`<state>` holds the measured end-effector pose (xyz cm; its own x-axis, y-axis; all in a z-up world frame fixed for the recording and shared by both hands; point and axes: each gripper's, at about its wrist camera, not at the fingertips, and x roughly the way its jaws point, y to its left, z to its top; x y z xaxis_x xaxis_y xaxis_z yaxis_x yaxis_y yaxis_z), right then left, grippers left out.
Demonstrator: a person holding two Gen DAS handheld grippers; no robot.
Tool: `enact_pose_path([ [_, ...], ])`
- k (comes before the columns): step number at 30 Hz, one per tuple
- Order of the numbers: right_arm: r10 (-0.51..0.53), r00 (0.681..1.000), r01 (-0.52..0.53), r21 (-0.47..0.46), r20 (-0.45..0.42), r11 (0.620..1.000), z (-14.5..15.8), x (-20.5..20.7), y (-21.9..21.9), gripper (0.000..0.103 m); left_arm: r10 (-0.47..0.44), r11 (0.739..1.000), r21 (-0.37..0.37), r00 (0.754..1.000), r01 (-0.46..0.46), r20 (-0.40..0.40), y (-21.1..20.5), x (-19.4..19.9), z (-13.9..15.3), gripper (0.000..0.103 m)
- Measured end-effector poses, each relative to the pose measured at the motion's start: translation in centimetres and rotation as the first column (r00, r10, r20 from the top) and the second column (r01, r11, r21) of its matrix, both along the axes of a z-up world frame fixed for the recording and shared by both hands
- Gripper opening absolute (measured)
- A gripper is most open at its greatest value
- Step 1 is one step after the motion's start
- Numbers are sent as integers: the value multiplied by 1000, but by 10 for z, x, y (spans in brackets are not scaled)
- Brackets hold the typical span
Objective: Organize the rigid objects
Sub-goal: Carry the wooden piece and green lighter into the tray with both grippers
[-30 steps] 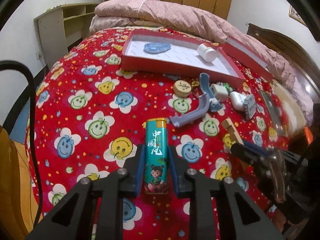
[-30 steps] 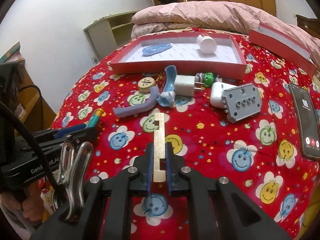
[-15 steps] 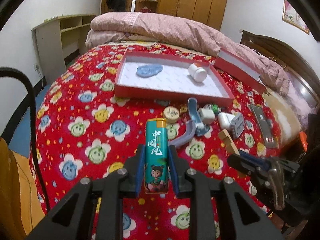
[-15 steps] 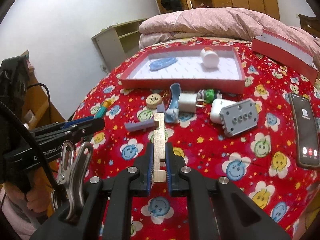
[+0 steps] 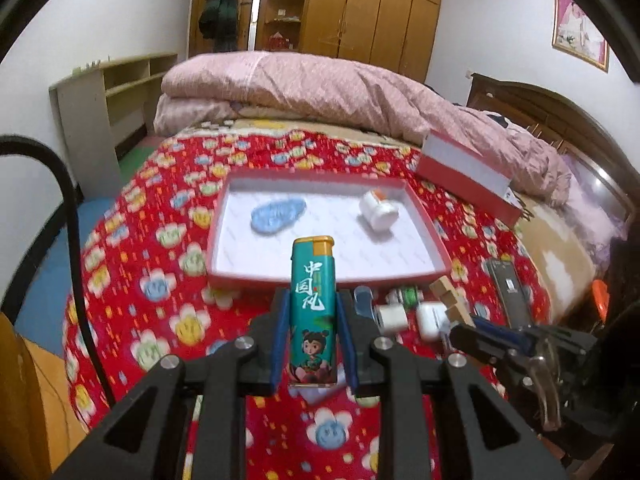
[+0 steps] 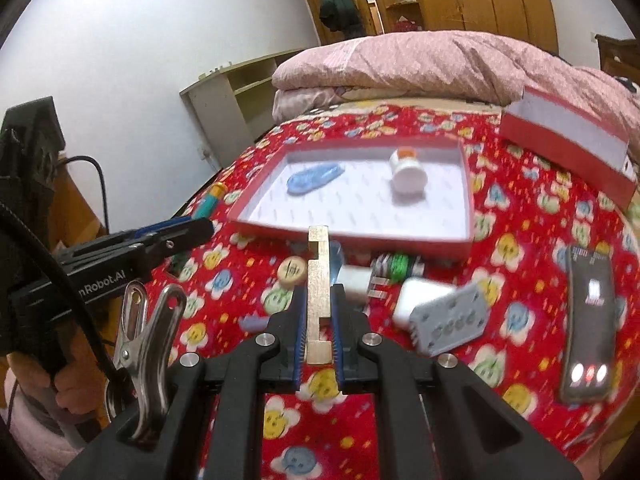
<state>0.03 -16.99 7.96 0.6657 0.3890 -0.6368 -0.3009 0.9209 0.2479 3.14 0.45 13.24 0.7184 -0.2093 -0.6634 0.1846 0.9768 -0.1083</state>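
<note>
Lighter [image 5: 313,312] sits upright in my left claw [image 5: 313,322], its teal plastic body with a cartoon figure and gold cap clamped between the blue pads above the red flowered bedspread [image 5: 160,280]. My right claw [image 6: 318,316] is pinched tight on a pale notched wooden block [image 6: 318,296], flat and stepped along one edge. Only the right view shows me the round wooden disc [image 6: 292,272], the white charger plug [image 6: 354,280], the green spool [image 6: 398,264] and the grey studded block [image 6: 450,320] clearly, lying near the tray's front wall, with a phone [image 6: 590,320] at the right. The left view shows the framed picture [image 5: 580,36] on the far wall. Both show the red cardboard tray [image 5: 224,240] with its white floor, holding a soft-looking blue oval [image 5: 278,214] at left and a white bottle [image 5: 378,210] on its side at right.
</note>
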Motion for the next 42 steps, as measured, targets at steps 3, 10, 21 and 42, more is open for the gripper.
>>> enact_pose_path([
  [3,-4,1000,4,-27,3,1000,10,14,-2,12,6,1000,22,1000,-7,12,-4,15,12,24],
  [10,-30,1000,30,-41,-5,999,21,50,-9,12,17,999,42,1000,-16,-10,-11,51,18,24],
  [21,-76,995,75,-31,-61,997,-1,95,-22,12,35,997,72,994,-27,-106,-23,104,-21,24],
  [42,-134,983,126,-64,-127,990,-44,151,-33,12,58,989,142,979,-30,-196,-37,159,-87,24],
])
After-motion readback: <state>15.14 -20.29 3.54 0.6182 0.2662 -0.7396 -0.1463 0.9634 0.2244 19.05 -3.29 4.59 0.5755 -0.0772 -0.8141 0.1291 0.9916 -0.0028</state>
